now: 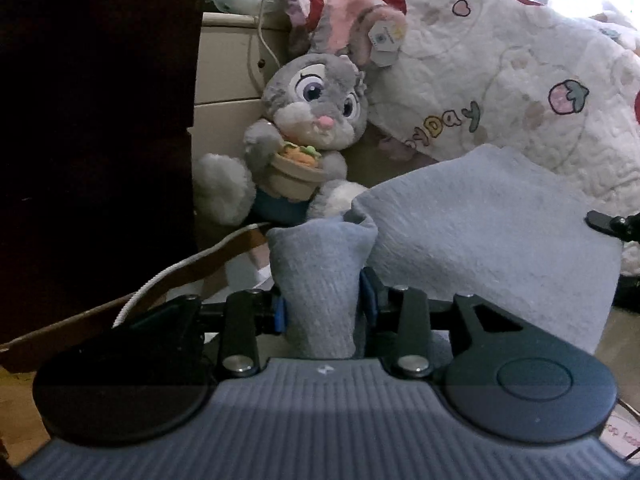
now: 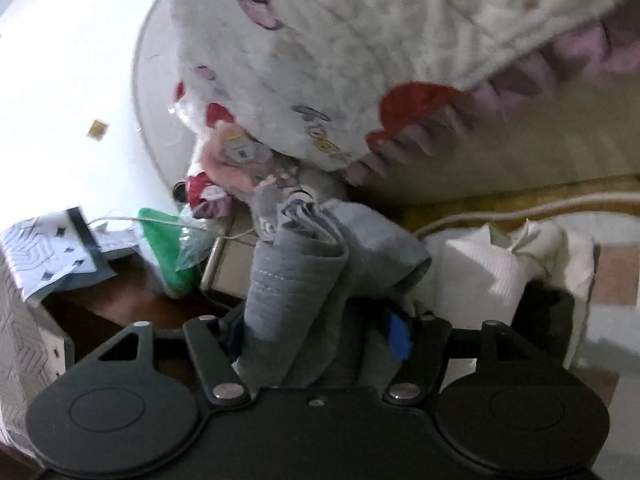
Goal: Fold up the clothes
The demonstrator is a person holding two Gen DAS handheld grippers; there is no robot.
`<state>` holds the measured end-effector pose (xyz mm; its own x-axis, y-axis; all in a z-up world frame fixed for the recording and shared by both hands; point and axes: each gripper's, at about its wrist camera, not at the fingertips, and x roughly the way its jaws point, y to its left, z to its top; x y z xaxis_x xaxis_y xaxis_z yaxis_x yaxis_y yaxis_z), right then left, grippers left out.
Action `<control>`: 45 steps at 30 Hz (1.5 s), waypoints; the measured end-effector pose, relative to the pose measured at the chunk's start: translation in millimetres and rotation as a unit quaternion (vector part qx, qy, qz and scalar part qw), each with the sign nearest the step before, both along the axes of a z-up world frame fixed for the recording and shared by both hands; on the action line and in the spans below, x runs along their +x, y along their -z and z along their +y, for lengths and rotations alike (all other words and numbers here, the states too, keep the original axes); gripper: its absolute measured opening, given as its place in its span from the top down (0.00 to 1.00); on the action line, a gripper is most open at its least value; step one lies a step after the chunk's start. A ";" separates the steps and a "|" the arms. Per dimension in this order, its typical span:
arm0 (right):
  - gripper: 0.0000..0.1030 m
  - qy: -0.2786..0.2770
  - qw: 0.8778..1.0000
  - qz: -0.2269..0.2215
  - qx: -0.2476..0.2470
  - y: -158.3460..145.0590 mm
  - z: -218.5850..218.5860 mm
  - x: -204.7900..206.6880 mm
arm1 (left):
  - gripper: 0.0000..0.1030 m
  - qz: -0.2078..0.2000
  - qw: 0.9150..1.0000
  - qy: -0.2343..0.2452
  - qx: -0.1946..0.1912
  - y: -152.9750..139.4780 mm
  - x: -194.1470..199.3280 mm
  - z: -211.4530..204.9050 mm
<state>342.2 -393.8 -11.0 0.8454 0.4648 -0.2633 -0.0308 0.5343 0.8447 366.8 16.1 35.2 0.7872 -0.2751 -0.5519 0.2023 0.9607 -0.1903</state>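
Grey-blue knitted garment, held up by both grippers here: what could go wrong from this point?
1. The left gripper pinches only a bunched corner of the grey-blue knitted garment; it might slip out mid-fold.
2. The right gripper clamps several rolled layers, so the fold may come out uneven.
3. The grey plush rabbit and the white printed quilt sit close behind; the swinging cloth could snag or drag them.

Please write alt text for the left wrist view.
The left gripper pinches a bunched fold of a light blue garment, which spreads to the right. Behind it sit a grey plush rabbit and a white quilt.
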 end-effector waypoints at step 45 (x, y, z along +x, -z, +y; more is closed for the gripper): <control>0.75 0.009 0.903 -0.182 -0.390 0.7 28.3 -34.5 | 0.56 -0.079 0.995 0.035 0.056 2.6 -48.9 -50.5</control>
